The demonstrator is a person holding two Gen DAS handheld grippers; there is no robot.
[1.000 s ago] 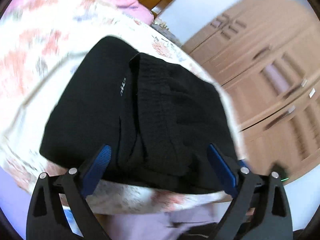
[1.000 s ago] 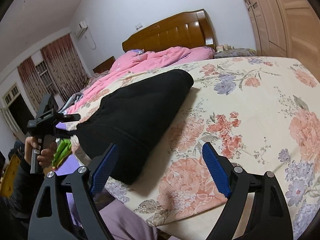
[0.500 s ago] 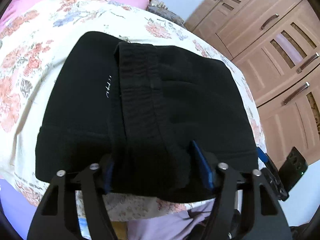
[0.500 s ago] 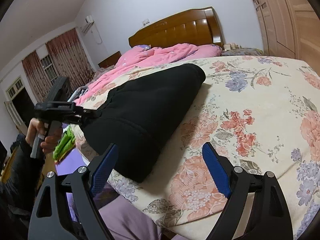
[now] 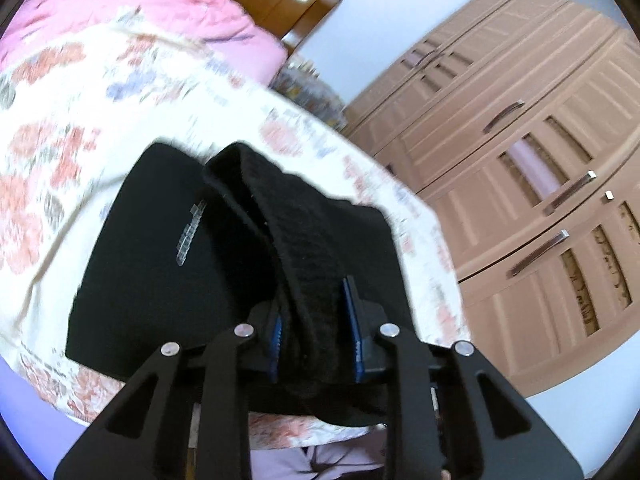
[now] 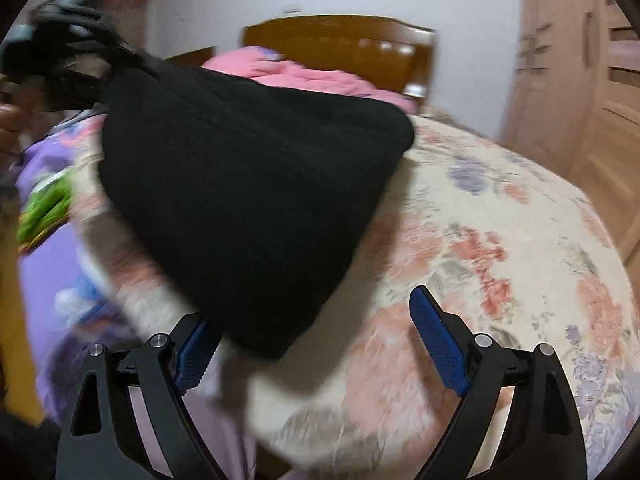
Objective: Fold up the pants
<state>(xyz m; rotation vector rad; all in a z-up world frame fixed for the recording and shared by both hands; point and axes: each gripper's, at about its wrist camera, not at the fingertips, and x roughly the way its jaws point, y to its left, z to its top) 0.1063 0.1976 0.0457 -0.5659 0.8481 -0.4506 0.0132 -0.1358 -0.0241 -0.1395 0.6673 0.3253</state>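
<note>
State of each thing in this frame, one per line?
Pants: folded, one edge pinched and lifted off the bed.
Left gripper: shut on the pants.
Right gripper: open, holding nothing.
Wardrobe: doors closed.
Pink quilt: rumpled near the headboard.

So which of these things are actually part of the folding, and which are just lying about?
Part of the job:
black pants
left tongs, shut on the pants
right tongs, open
bed

Just there:
pink blanket
wardrobe
headboard
</note>
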